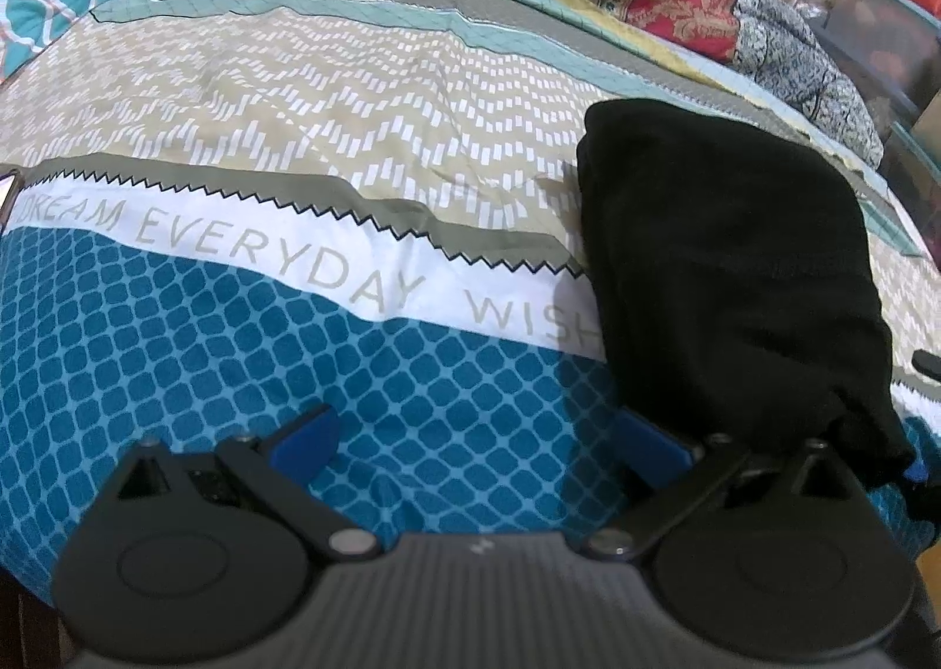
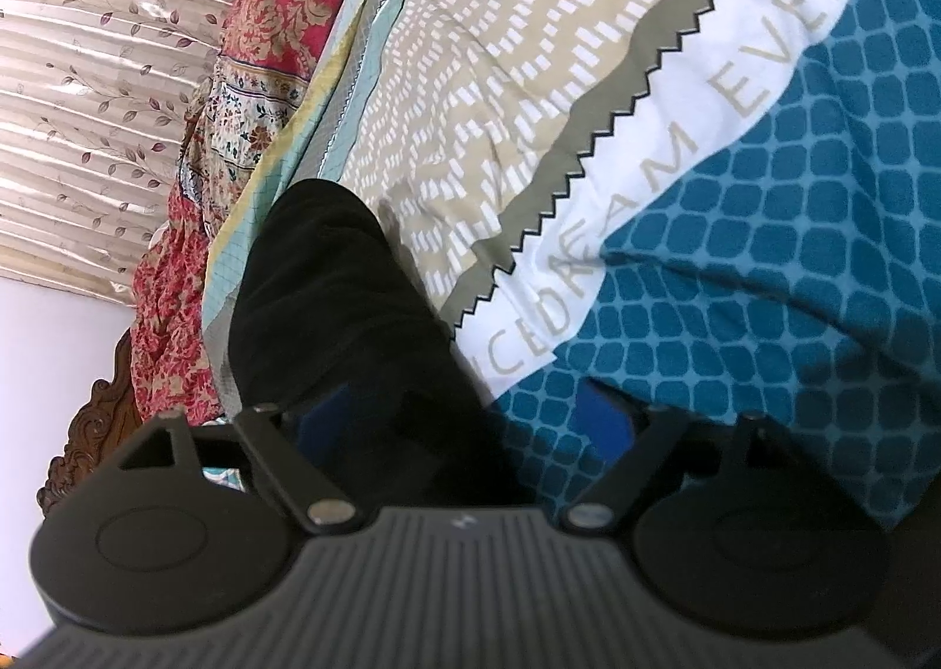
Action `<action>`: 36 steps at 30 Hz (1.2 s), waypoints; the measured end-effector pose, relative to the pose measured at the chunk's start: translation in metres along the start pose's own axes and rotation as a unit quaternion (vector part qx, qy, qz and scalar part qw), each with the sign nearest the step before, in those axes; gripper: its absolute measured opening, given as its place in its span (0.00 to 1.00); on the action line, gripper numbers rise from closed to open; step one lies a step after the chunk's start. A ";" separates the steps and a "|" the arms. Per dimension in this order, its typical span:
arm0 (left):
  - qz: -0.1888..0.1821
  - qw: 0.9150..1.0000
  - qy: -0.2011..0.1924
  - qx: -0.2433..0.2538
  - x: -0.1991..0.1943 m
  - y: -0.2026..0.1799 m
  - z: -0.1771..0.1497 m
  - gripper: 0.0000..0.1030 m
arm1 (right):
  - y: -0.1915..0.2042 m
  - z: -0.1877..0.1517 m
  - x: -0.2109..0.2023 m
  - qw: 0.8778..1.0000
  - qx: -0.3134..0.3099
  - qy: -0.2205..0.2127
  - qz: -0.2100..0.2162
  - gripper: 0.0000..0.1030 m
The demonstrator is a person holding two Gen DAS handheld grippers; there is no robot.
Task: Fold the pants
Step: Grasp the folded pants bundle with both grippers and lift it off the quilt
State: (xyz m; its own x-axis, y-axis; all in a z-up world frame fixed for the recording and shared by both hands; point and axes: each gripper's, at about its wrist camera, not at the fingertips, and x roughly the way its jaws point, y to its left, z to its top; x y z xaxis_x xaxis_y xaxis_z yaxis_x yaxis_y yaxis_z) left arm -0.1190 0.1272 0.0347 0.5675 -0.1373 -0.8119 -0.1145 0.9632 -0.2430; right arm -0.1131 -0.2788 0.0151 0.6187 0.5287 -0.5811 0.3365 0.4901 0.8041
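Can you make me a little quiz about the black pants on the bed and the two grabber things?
1. True or false: the black pants lie spread out flat and full length.
2. Which word is printed right after DREAM on the bed cover?
3. The left gripper is: A) wide open over the cover, B) shut on a pillow.

Key: 1 false, they lie folded in a bundle. 2 EVERYDAY. 3 A.

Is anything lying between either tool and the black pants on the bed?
Nothing visible. The black pants lie folded on the patterned bedspread; the left tool stands open right beside them, and the right tool is open with the pants' near end between its fingers.
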 end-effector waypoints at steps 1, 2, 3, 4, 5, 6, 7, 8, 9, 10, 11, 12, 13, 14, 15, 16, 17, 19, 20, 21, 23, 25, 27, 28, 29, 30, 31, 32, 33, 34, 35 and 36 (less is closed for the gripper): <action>0.000 1.000 -0.001 0.000 0.000 0.000 0.000 1.00 | -0.001 0.001 0.000 1.000 0.001 0.001 0.001 0.84; -0.001 1.000 -0.001 0.003 -0.001 0.000 0.000 1.00 | -0.002 0.002 0.000 1.000 0.003 0.001 0.003 0.84; -0.007 1.000 -0.003 0.004 -0.003 0.001 0.000 1.00 | -0.003 0.004 0.000 1.000 0.002 0.003 0.004 0.84; -0.015 1.000 -0.005 0.001 -0.005 0.004 0.000 1.00 | -0.003 0.003 0.000 1.000 0.001 0.003 0.004 0.84; -0.029 1.000 -0.005 -0.005 -0.009 0.008 0.001 1.00 | -0.003 0.004 0.000 1.000 -0.002 0.003 0.004 0.84; -0.044 0.999 -0.005 -0.013 -0.013 0.013 0.002 1.00 | -0.004 0.005 0.000 1.000 -0.004 0.004 0.005 0.84; -0.059 0.998 -0.005 -0.025 -0.017 0.019 0.003 1.00 | -0.005 0.006 -0.001 1.000 -0.007 0.005 0.006 0.84; -0.070 0.997 -0.008 -0.038 -0.023 0.025 0.004 1.00 | -0.005 0.007 -0.001 1.000 -0.009 0.007 0.007 0.84; -0.082 0.995 -0.013 -0.052 -0.028 0.032 0.006 1.00 | -0.006 0.007 -0.002 1.000 -0.011 0.008 0.007 0.84; -0.093 0.994 -0.018 -0.063 -0.033 0.037 0.009 1.00 | -0.006 0.007 -0.002 1.000 -0.013 0.009 0.007 0.84; -0.103 0.992 -0.022 -0.070 -0.036 0.040 0.012 1.00 | -0.004 0.007 -0.002 1.000 -0.018 0.012 0.005 0.84; -0.116 0.990 -0.025 -0.077 -0.039 0.042 0.016 1.00 | -0.002 0.006 -0.001 0.999 -0.029 0.017 0.001 0.84; -0.129 0.988 -0.026 -0.084 -0.039 0.043 0.020 1.00 | 0.003 0.003 0.001 0.999 -0.039 0.019 -0.004 0.84; -0.143 0.985 -0.023 -0.091 -0.037 0.042 0.025 1.00 | 0.007 0.002 0.002 0.998 -0.055 0.021 -0.009 0.84; -0.159 0.982 -0.017 -0.097 -0.033 0.039 0.030 1.00 | 0.012 0.000 0.003 0.997 -0.072 0.022 -0.010 0.85; -0.174 0.980 -0.006 -0.100 -0.026 0.035 0.035 1.00 | 0.016 -0.002 0.005 0.996 -0.090 0.025 -0.006 0.85; -0.185 0.978 0.004 -0.100 -0.019 0.030 0.038 1.00 | 0.021 -0.003 0.006 0.994 -0.106 0.028 0.000 0.85; -0.204 0.974 0.026 -0.091 0.000 0.017 0.044 1.00 | 0.028 -0.006 0.011 0.990 -0.135 0.035 0.011 0.85; -0.212 0.973 0.036 -0.084 0.009 0.010 0.046 1.00 | 0.033 -0.006 0.014 0.987 -0.153 0.037 0.015 0.85; -0.220 0.971 0.047 -0.077 0.019 0.002 0.046 1.00 | 0.038 -0.007 0.018 0.984 -0.172 0.036 0.016 0.85; -0.232 0.967 0.072 -0.076 0.040 -0.010 0.045 1.00 | 0.047 -0.005 0.026 0.974 -0.222 0.028 0.016 0.85; -0.237 0.964 0.080 -0.089 0.056 -0.017 0.044 1.00 | 0.053 -0.003 0.034 0.963 -0.270 0.022 0.011 0.85; -0.251 0.961 0.071 -0.096 0.060 -0.023 0.043 1.00 | 0.055 -0.002 0.049 0.953 -0.299 0.035 0.015 0.85; -0.270 0.954 0.080 -0.102 0.066 -0.027 0.042 1.00 | 0.054 -0.002 0.058 0.951 -0.304 0.048 0.015 0.86; -0.282 0.950 0.085 -0.108 0.069 -0.030 0.040 0.99 | 0.052 -0.002 0.068 0.952 -0.300 0.061 0.016 0.87; -0.283 0.950 0.082 -0.103 0.068 -0.035 0.038 0.99 | 0.051 -0.003 0.070 0.952 -0.297 0.066 0.024 0.84; -0.282 0.952 0.078 -0.093 0.067 -0.037 0.037 0.96 | 0.053 -0.005 0.073 0.950 -0.297 0.084 0.042 0.75; -0.287 0.951 0.077 -0.088 0.066 -0.039 0.036 0.86 | 0.056 -0.009 0.076 0.949 -0.292 0.108 0.053 0.70; -0.295 0.947 0.079 -0.097 0.064 -0.036 0.035 0.82 | 0.057 -0.013 0.077 0.948 -0.289 0.119 0.054 0.62; -0.306 0.942 0.080 -0.111 0.063 -0.032 0.034 0.74 | 0.060 -0.015 0.078 0.949 -0.286 0.124 0.053 0.56; -0.318 0.936 0.078 -0.126 0.060 -0.027 0.036 0.69 | 0.063 -0.015 0.076 0.950 -0.281 0.125 0.056 0.53; -0.331 0.930 0.074 -0.142 0.055 -0.024 0.039 0.69 | 0.067 -0.014 0.073 0.950 -0.278 0.124 0.062 0.47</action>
State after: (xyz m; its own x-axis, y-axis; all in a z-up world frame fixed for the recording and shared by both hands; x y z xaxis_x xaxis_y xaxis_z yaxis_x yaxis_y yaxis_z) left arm -0.0527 0.1059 0.0165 0.4751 -0.7287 -0.4932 -0.0027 0.5593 -0.8290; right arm -0.0553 -0.1976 0.0248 0.4198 0.7195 -0.5533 -0.1987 0.6677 0.7175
